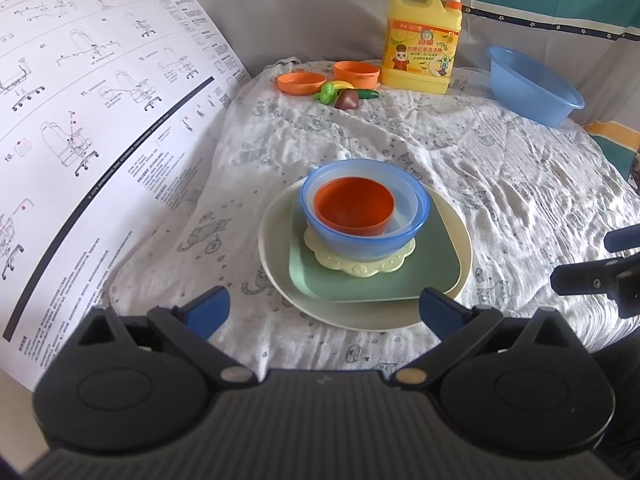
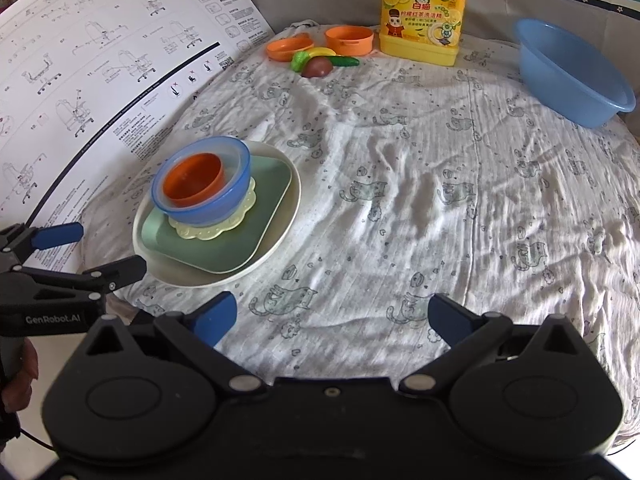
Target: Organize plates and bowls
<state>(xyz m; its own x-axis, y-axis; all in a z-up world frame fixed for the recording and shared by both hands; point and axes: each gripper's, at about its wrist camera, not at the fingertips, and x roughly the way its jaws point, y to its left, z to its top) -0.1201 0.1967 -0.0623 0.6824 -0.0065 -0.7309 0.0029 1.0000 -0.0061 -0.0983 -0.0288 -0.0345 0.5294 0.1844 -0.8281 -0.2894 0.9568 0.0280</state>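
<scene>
A stack sits on the cat-print cloth: a cream plate (image 1: 360, 316) (image 2: 180, 276), a green square plate (image 1: 432, 264) (image 2: 248, 236), a yellow scalloped mat (image 1: 360, 268) (image 2: 200, 233), a blue bowl (image 1: 352, 240) (image 2: 216, 208) and, innermost, an orange bowl (image 1: 354, 208) (image 2: 192, 180). My left gripper (image 1: 324, 310) (image 2: 96, 252) stands open just short of the stack's near edge, holding nothing. My right gripper (image 2: 332, 316) (image 1: 596, 258) is open over bare cloth to the right of the stack, apart from it.
At the back stand a yellow detergent bottle (image 1: 422, 40) (image 2: 420, 12), an orange dish (image 1: 302, 82), an orange cup (image 1: 356, 74) and toy vegetables (image 1: 346, 96). A blue basin (image 1: 532, 84) (image 2: 572, 72) is back right. A large instruction sheet (image 1: 100, 120) rises on the left.
</scene>
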